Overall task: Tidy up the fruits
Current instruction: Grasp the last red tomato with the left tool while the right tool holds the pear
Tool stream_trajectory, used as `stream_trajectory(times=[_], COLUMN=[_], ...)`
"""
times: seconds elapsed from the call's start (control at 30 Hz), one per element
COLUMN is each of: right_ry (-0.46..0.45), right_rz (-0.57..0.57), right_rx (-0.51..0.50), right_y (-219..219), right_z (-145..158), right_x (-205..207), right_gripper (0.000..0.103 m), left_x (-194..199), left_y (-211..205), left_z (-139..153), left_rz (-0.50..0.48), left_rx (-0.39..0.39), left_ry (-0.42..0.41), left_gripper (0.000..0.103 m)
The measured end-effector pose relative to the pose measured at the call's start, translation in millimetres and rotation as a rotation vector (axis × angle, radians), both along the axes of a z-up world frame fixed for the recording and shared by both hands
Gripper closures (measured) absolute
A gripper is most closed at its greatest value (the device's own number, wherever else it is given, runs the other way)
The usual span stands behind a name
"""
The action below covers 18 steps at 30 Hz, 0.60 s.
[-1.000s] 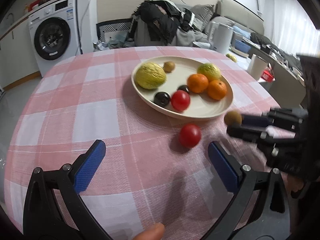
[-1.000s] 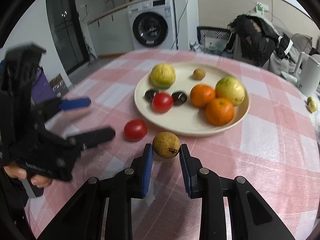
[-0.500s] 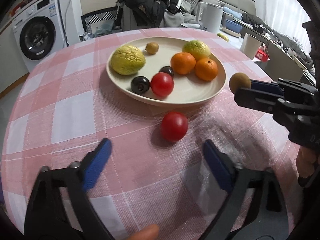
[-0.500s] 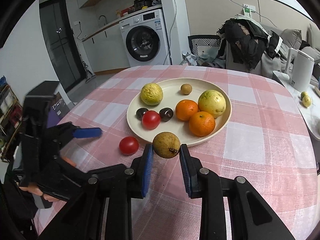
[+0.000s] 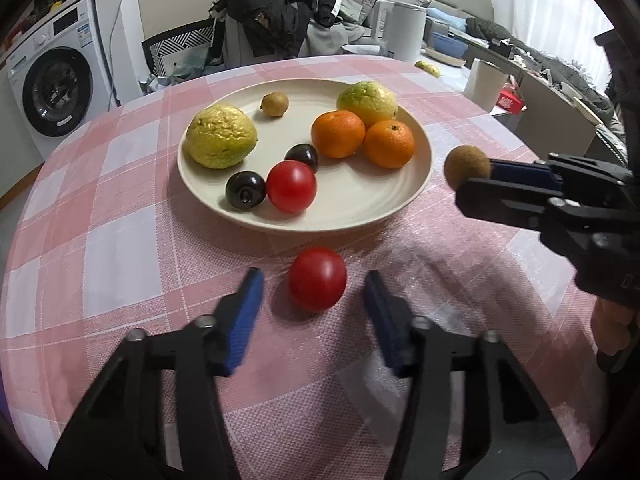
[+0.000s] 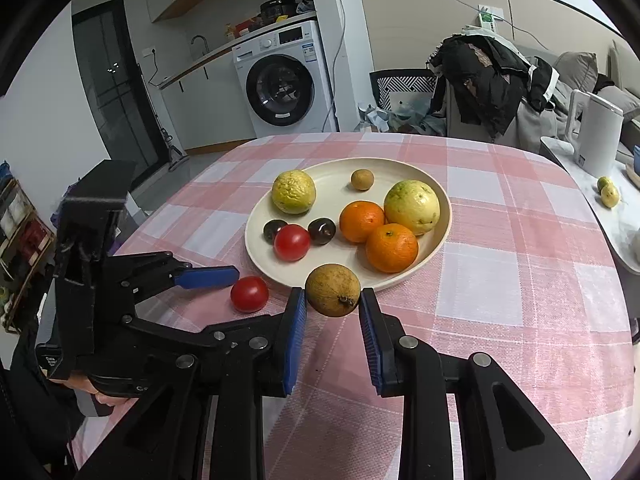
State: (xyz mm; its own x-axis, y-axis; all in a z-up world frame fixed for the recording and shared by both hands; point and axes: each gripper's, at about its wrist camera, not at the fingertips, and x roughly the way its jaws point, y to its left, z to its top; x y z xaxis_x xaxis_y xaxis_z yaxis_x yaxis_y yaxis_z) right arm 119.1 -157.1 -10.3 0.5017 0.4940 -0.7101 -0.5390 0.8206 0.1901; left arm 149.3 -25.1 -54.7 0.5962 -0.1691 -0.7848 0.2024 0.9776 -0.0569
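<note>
A loose red tomato [image 5: 318, 278] lies on the pink checked tablecloth just in front of the cream plate [image 5: 352, 204]. My left gripper [image 5: 312, 282] straddles it. Its jaws are closing, with a gap still showing on each side of the tomato. The right wrist view shows the same tomato [image 6: 249, 293] beside the left gripper's blue pad [image 6: 208, 278]. My right gripper [image 6: 333, 300] is shut on a round brown fruit [image 6: 333, 290], held in the air near the plate's [image 6: 332, 190] front rim. The plate holds two yellow-green fruits, two oranges, a tomato, two dark plums and a small brown fruit.
Past the table's far edge are a chair piled with dark clothes [image 5: 276, 20] and a washing machine [image 5: 56, 88]. A white kettle [image 6: 598, 136] and two small yellow fruits [image 6: 608, 192] sit on a side counter at the right. A hand [image 6: 100, 394] grips the left tool.
My left gripper moved forward to the loose tomato and its jaws narrowed around it. The right gripper kept the brown fruit and rose a little by the plate's rim.
</note>
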Motion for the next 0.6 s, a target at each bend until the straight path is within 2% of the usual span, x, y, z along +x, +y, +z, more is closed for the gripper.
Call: stream_trajectory(times=[0.1,0.17,0.23,0.6], right_ry=[0.005,0.006,0.005,0.003], right_rz=[-0.004,-0.004,-0.004,-0.003], right_rx=[-0.003,-0.002,-0.002,-0.001], right_y=[-1,-1,-1,-2], right_z=[-1,-1,-1,-1], right_x=[0,0,0,0], right_gripper=[0.075,0.075,0.075,0.075], left_x=[-1,-1,-1,-13], left_y=[0,2,4,12], left_z=[1,1,1,9], left_rz=[-0.01,-0.011,-0.012,0.003], left_rx=[-0.018,-0.031,-0.043,-0.073], left_ry=[-0.001,-0.001,-0.001,-0.039], left_gripper=[0.064,0.074,0.078,0.079])
